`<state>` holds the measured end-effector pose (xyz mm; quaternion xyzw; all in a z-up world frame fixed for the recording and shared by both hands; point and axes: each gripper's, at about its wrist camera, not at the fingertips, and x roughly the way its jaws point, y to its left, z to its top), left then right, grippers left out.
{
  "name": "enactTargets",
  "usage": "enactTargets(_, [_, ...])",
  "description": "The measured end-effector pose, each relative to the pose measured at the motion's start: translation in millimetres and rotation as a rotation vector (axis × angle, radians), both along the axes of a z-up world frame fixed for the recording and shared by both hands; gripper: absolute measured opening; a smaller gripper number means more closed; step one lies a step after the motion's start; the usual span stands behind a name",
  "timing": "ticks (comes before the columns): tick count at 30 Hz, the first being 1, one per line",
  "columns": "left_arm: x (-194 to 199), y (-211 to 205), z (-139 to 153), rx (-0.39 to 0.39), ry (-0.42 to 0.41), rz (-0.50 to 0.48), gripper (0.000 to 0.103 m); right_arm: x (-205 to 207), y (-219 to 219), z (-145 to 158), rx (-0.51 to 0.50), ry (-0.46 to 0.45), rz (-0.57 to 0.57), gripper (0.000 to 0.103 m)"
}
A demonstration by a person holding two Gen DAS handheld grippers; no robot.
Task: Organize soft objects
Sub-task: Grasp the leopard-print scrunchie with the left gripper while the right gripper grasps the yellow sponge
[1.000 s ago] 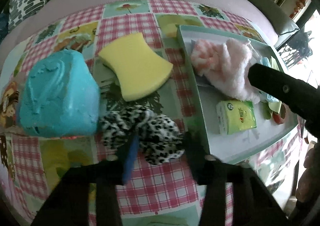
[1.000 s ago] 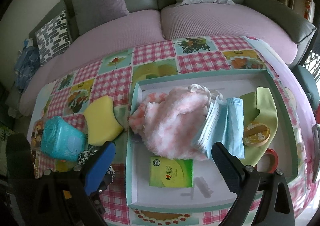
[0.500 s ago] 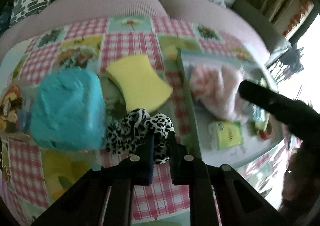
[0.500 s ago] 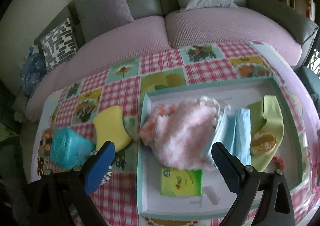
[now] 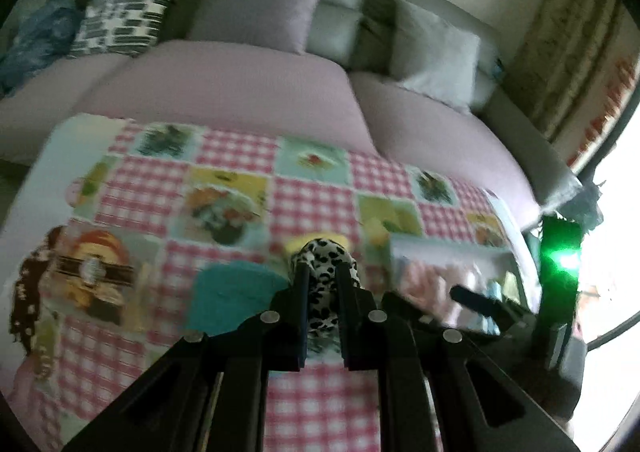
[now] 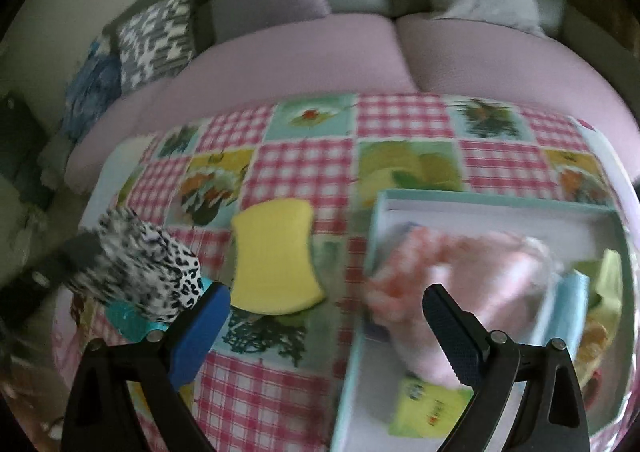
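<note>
Clamped narrow in the left gripper: a leopard-print scrunchie, pinched across its bunched middle and carried clear above the checked tablecloth, seen from the right wrist as a spotted wad hanging at the far left. Light, limp, easily squashed; likely to sag or slip out if held by a loose fold, so a bite through the thick gathered part looks safest. Spread wide and holding nothing: the right gripper, hovering over the near edge of the tray. Beyond the fingers, on the cloth: a yellow sponge, springy and stiff enough to take by its narrow waist, and a teal soft block, mostly hidden, shape hard to judge through the blur. Inside the tray: a fluffy pink cloth, a blue face mask, a green tissue pack, all blurred. Farther back, a mauve sofa with cushions.
</note>
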<state>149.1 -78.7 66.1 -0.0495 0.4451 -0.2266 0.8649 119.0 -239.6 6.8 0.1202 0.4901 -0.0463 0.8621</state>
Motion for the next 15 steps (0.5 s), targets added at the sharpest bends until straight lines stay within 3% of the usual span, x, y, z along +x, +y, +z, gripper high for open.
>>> enactTargets(6, [12.5, 25.6, 0.7, -0.058, 0.003, 0.053, 0.012, 28.0, 28.2, -25.0, -0.062, 0.062, 0.066, 0.096])
enactTargets(15, [19.9, 38.1, -8.8, -0.093, 0.034, 0.075, 0.012, 44.8, 37.3, -44.8, -0.035, 0.102, 0.100, 0.093])
